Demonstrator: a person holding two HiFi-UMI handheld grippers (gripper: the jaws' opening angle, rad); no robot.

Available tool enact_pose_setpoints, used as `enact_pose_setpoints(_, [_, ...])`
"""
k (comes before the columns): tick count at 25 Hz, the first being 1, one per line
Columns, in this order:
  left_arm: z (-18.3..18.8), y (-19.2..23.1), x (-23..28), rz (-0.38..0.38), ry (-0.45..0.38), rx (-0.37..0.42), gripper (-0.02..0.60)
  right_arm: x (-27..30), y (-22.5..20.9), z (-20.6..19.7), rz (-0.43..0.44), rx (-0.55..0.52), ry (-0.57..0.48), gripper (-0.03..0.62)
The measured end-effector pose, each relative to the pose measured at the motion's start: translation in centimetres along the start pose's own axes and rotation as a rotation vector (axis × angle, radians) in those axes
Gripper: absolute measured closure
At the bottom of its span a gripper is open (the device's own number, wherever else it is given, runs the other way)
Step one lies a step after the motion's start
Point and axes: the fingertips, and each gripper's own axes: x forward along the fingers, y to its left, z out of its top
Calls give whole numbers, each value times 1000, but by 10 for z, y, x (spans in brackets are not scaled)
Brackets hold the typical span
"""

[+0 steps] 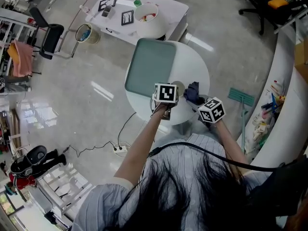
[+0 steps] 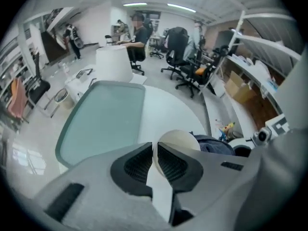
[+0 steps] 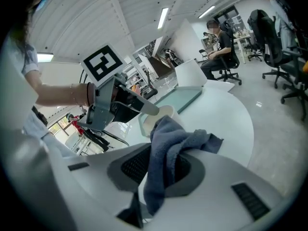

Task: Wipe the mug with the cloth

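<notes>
Right gripper view: right tool point(image 3: 161, 166) clamps cloth point(image 3: 169, 139) (left tool point(image 2: 155, 153) pinches mug point(image 2: 179, 139)).

An office — swivel chairs point(image 2: 176, 44) and desks point(image 1: 166, 6).

**Mug point(image 2: 179, 139) and cloth point(image 3: 169, 143) above the near edge of the round white table point(image 1: 192, 61).**
The cream mug is gripped by its wall between the jaws of the left gripper point(image 2: 154, 153); whether its base touches the table cannot be told. The blue-grey cloth, bunched and hanging in soft folds, is clamped in the right gripper point(image 3: 161, 167) and sits just beside the mug's open mouth.
</notes>
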Motion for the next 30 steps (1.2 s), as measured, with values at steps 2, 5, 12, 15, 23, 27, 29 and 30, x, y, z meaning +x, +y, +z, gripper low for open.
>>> enact_pose_setpoints(2, [-3, 4, -3, 12, -14, -92, 534, -1, 2, -1, 0, -4, 1, 514])
enact_pose_setpoints(5, [-6, 8, -14, 43, -27, -193, 534, -1, 7, -2, 5, -19, 3, 514])
enact_pose_setpoints(12, [-11, 6, -18, 45, -74, -236, 534, 3, 20, -10, 10, -80, 46, 514])
enact_pose_setpoints(15, [-10, 5, -21, 57, -80, -188, 534, 6, 29, -12, 14, -133, 78, 514])
enact_pose_setpoints(23, [0, 8, -47, 54, -188, -163, 534, -7, 23, -3, -78, -90, -1, 514])
enact_pose_setpoints(27, [-7, 12, -59, 36, -226, -156, 534, -18, 26, 9, -99, -18, -81, 514])
enact_pose_setpoints(29, [-11, 10, -62, 2, -238, -152, 534, -22, 29, 15, -113, 7, -114, 514])
enact_pose_setpoints(30, [-13, 7, -64, -26, -247, -153, 534, -24, 31, 18, -122, 21, -131, 514])
